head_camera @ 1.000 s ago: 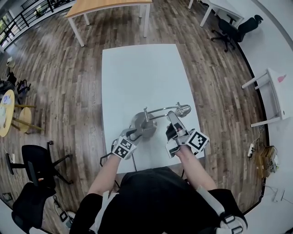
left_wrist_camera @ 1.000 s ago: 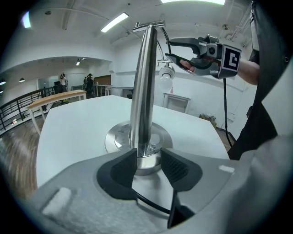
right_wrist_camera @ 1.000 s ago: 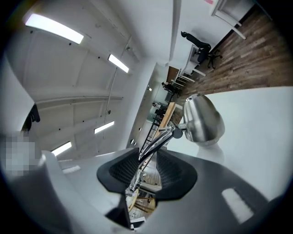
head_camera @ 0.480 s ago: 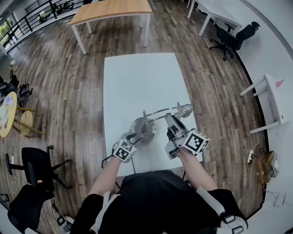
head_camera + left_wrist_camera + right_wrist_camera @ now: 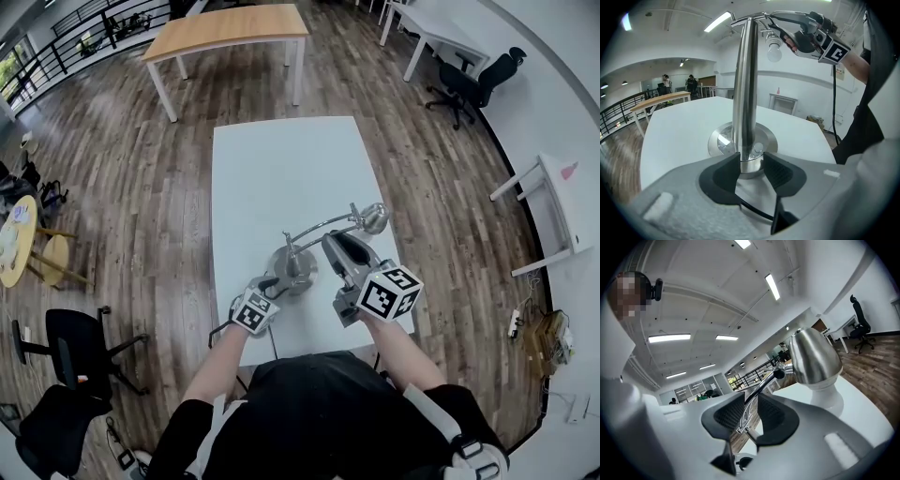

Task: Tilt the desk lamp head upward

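Observation:
A chrome desk lamp stands near the front edge of the white table (image 5: pixel 281 169): a round base (image 5: pixel 292 269), an upright stem (image 5: pixel 744 84), a thin double-rod arm (image 5: pixel 323 225) and a bell-shaped head (image 5: pixel 372 217). My left gripper (image 5: pixel 278 279) is shut on the stem just above the base (image 5: pixel 722 140), having closed a little; both pads (image 5: pixel 726 171) touch the collar. My right gripper (image 5: pixel 336 246) has just been closing and is shut on the arm (image 5: pixel 761 385), a short way behind the head (image 5: pixel 813 357). The left gripper view shows the bulb (image 5: pixel 774 49) pointing down.
The lamp's black cable (image 5: pixel 750 211) runs under my left gripper. A wooden table (image 5: pixel 225 23) stands beyond the white one. Black office chairs (image 5: pixel 70 337) stand on the left and another chair (image 5: pixel 473 70) at the upper right. A white desk (image 5: pixel 562 187) is on the right.
My right gripper has risen and rolled, its marker cube now facing up, and the lamp arm and head have lifted with it. The left gripper has stayed at the stem.

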`<state>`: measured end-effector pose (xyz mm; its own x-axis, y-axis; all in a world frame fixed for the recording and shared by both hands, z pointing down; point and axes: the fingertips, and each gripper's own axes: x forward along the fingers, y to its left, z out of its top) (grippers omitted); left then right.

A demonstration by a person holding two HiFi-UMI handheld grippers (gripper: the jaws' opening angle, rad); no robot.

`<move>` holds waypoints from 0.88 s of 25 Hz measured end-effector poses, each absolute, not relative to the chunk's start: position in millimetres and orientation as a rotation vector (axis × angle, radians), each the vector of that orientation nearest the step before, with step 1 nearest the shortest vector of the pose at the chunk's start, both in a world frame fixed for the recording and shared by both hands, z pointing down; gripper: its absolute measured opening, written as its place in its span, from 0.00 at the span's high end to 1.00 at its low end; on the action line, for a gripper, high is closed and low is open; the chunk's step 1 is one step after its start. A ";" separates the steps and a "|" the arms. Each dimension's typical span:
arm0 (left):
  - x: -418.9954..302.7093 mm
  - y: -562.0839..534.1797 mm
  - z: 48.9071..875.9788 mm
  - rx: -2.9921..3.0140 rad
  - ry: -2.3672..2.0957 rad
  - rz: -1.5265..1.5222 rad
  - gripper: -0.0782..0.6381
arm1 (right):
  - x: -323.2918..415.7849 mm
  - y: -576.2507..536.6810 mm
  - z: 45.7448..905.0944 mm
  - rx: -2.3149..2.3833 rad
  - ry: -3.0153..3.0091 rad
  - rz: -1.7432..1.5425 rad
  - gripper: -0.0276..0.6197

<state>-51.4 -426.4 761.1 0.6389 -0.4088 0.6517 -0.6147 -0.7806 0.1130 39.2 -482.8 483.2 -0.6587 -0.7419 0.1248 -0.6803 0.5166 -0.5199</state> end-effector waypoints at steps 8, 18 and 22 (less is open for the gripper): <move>-52.0 -425.8 759.8 2.539 -0.811 0.893 0.68 | 18.4 -479.5 470.1 -1.208 2.726 -0.716 0.84; -51.8 -424.6 762.7 2.570 -0.783 0.944 0.68 | -4.3 -477.0 453.0 -1.167 2.846 -0.509 0.89; -50.3 -425.1 767.0 2.572 -0.773 0.942 0.68 | -4.0 -476.7 454.3 -1.212 2.843 -0.463 0.88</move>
